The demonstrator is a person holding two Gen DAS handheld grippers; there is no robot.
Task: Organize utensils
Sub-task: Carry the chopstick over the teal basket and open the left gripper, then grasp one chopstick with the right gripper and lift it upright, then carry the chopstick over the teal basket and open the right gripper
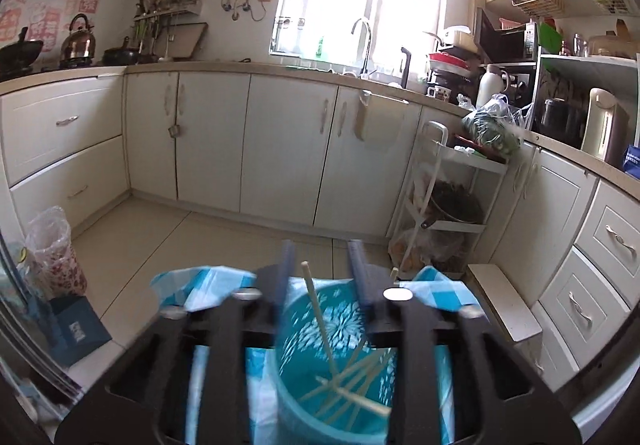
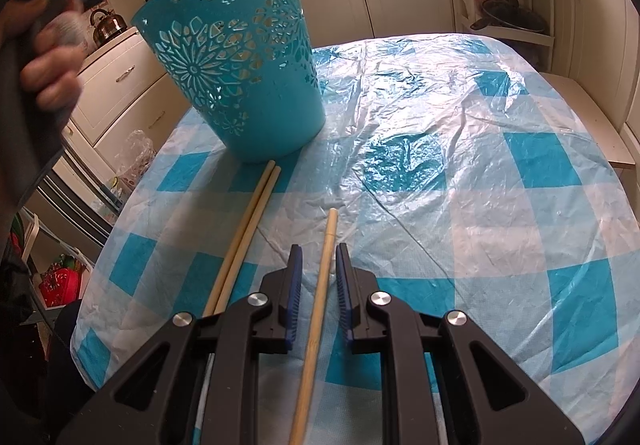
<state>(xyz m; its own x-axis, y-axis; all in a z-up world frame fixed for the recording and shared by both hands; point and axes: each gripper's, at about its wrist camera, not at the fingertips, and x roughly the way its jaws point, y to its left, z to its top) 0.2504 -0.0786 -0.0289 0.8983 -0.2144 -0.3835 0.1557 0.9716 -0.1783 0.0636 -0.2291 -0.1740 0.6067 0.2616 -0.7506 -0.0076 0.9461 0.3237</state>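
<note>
A teal cut-out basket (image 2: 236, 77) stands on the blue-and-white checked tablecloth (image 2: 460, 173). In the left wrist view I look down into the basket (image 1: 304, 385), which holds several wooden chopsticks (image 1: 344, 393); one chopstick (image 1: 318, 315) leans upright between the fingers. My left gripper (image 1: 322, 257) is open above the basket, touching nothing. My right gripper (image 2: 318, 257) is open low over the table, its fingers on either side of a single chopstick (image 2: 320, 305) without touching it. Two more chopsticks (image 2: 244, 237) lie side by side to its left.
The table stands in a kitchen with white cabinets (image 1: 280, 149) all round. A white trolley (image 1: 444, 205) with pans and bags stands beyond the table's far right corner. A low white stool (image 1: 504, 301) is beside it. A hand (image 2: 52, 73) holds the left gripper at the left edge.
</note>
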